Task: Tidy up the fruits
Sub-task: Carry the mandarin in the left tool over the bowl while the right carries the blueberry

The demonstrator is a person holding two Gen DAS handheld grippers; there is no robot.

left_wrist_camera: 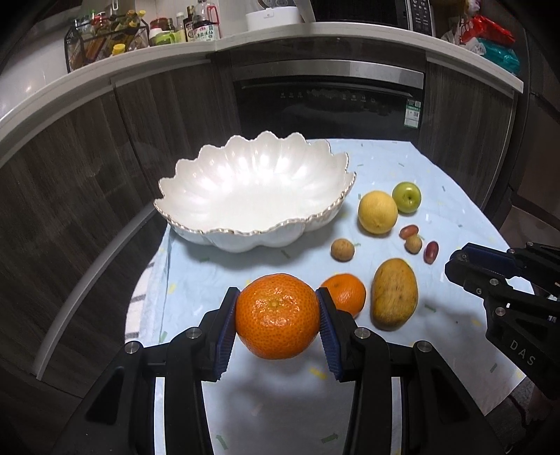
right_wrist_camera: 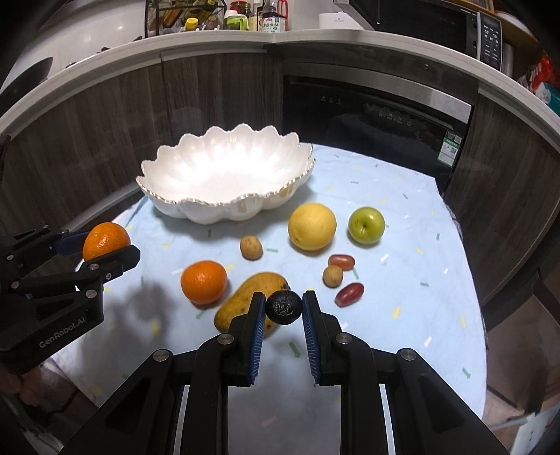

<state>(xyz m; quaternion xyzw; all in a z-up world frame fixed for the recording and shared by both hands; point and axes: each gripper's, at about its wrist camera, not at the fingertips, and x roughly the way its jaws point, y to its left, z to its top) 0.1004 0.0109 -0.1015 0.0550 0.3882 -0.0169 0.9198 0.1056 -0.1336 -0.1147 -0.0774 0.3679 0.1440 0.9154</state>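
My left gripper (left_wrist_camera: pixel 277 316) is shut on a large orange (left_wrist_camera: pixel 277 316), held above the table's front left; it also shows in the right wrist view (right_wrist_camera: pixel 105 241). My right gripper (right_wrist_camera: pixel 282 308) is shut on a small dark wrinkled fruit (right_wrist_camera: pixel 283 307), above the mango (right_wrist_camera: pixel 245 301). A white scalloped bowl (left_wrist_camera: pixel 224 231) stands empty at the back left. On the cloth lie a second orange (right_wrist_camera: pixel 203 281), a yellow citrus (right_wrist_camera: pixel 311 226), a green apple (right_wrist_camera: pixel 366 225), two brown longans (right_wrist_camera: pixel 251 247) and two red grapes (right_wrist_camera: pixel 349 294).
The round table has a light blue cloth (right_wrist_camera: pixel 402 315). Dark wood cabinets and an oven (left_wrist_camera: pixel 329 101) stand close behind it. The counter above holds bottles (left_wrist_camera: pixel 196 24) and a microwave (right_wrist_camera: pixel 455 24). The table edge drops off on the left and right.
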